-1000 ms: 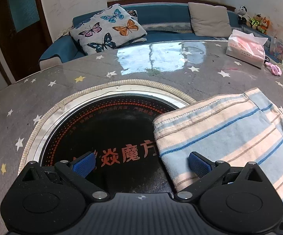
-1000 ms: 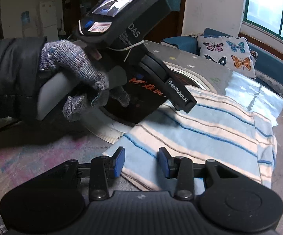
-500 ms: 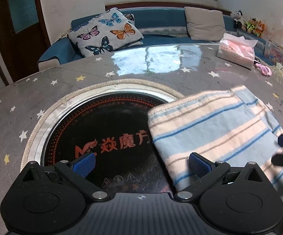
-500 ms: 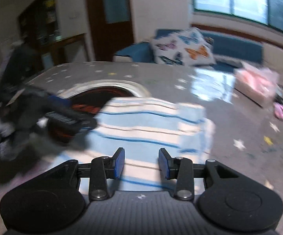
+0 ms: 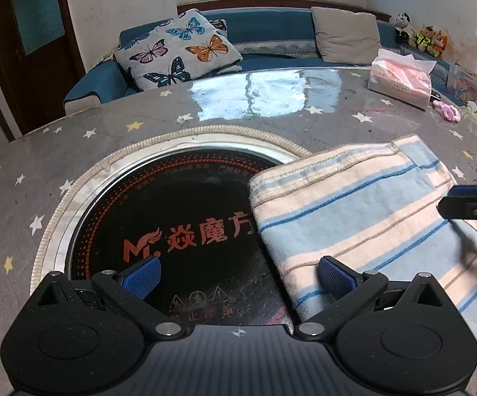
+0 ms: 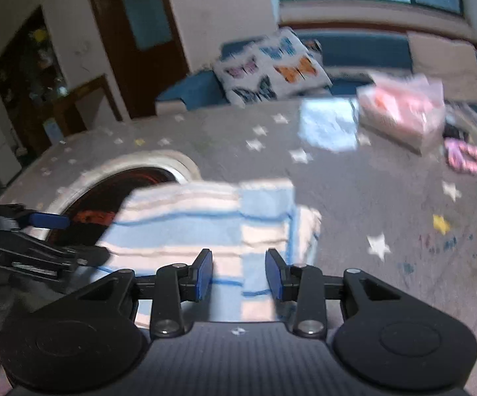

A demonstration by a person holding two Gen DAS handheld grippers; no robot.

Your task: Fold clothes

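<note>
A folded cloth with blue, cream and tan stripes (image 5: 363,211) lies flat on the grey star-patterned table (image 5: 271,122), its left end over the black round cooktop (image 5: 172,217). My left gripper (image 5: 238,274) is open wide and empty, just above the cloth's near left corner. My right gripper (image 6: 238,274) is open and empty, above the cloth's near edge (image 6: 205,224); that view is blurred. The right gripper's fingers (image 5: 469,198) show at the right edge of the left wrist view.
A pink tissue pack (image 5: 400,77) and a pink hair tie (image 5: 448,112) lie at the table's far right. Behind the table stands a blue sofa with a butterfly cushion (image 5: 179,52) and a grey cushion (image 5: 347,38). A dark wooden door (image 5: 30,39) is at left.
My right gripper has swung round to the right side of the cloth and now faces the sofa. My left gripper has drawn back slightly. Both stay open and empty.
</note>
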